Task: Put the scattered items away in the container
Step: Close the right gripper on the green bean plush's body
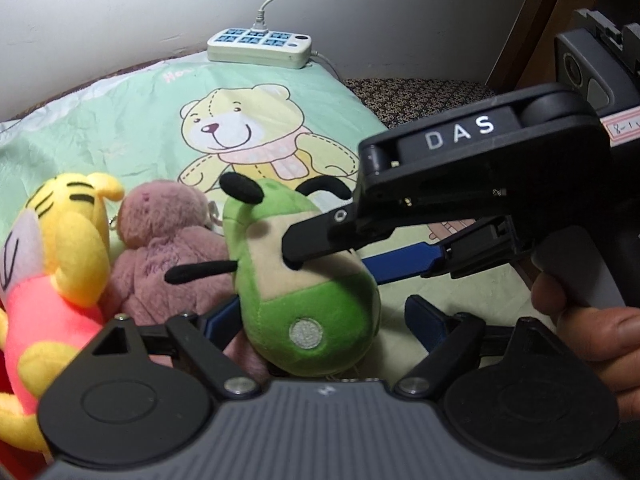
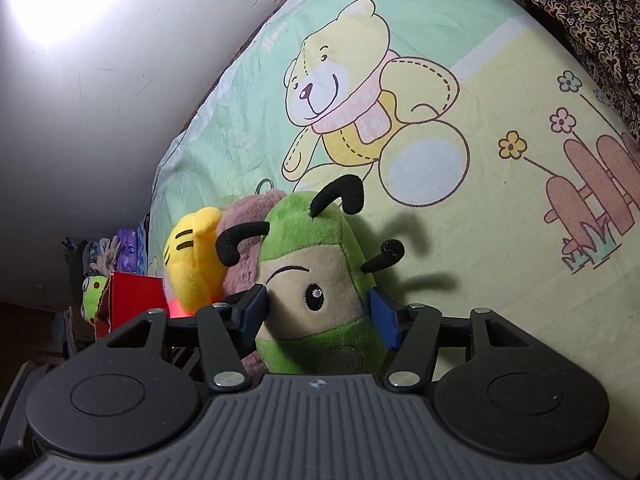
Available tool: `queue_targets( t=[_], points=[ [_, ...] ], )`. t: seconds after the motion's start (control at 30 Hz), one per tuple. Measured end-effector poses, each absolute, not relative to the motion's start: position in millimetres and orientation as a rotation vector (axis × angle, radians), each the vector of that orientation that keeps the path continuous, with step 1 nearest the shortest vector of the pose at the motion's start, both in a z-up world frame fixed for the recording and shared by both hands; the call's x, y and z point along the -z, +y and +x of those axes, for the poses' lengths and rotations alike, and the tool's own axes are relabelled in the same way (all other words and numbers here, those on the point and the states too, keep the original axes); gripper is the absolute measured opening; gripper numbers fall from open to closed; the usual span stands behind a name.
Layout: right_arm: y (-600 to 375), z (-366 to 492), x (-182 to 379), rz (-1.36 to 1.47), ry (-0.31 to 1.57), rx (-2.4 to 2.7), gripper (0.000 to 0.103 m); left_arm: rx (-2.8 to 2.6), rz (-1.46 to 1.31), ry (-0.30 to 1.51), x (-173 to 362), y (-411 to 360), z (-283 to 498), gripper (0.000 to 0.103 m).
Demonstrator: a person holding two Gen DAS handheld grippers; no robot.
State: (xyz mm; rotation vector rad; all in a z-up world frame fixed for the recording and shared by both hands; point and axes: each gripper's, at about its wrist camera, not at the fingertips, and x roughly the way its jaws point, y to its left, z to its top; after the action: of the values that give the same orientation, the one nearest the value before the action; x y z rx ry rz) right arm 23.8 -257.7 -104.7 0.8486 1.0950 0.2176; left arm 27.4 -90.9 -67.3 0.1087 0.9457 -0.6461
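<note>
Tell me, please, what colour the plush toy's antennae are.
Black, on the green plush toy; the right wrist view shows it best.

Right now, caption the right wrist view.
Right gripper straddles green plush toy on cartoon bear sheet.

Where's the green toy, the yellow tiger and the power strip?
green toy (image 2: 312,280): right wrist view, its face.
yellow tiger (image 1: 68,216): left wrist view, its striped head.
power strip (image 1: 258,46): left wrist view, its top.

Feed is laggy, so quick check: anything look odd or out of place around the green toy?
Yes. Both grippers are at the green toy: right gripper straddles its face, left gripper brackets its lower body. A power strip lies on the bed. Nothing looks damaged.
</note>
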Motion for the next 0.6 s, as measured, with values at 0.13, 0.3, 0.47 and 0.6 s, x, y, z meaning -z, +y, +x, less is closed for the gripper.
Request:
queue_targets(
  t=[0.13,0.3,0.47,0.6],
  points=[
    [-254.1,10.7,95.1,0.806,1.105,-0.248,0.059,0.68,0.084,0.958,59.3,-85.0,17.5,0.087],
    [-253.4,-5.5,91.1,0.806,1.156,-0.267,0.059,0.725,0.094,0.973,53.2,-81.8,-7.0,0.087],
    [-247.2,-31.7,99.0,0.907,1.236,-0.288,0.06,0.734,0.099,0.977,47.8,-70.8,-29.2,0.087],
    [-230.9,-51.4,115.8,1.003,1.31,-0.334,0.059,0.713,0.083,0.978,48.1,-57.8,-37.0,0.087]
  ],
)
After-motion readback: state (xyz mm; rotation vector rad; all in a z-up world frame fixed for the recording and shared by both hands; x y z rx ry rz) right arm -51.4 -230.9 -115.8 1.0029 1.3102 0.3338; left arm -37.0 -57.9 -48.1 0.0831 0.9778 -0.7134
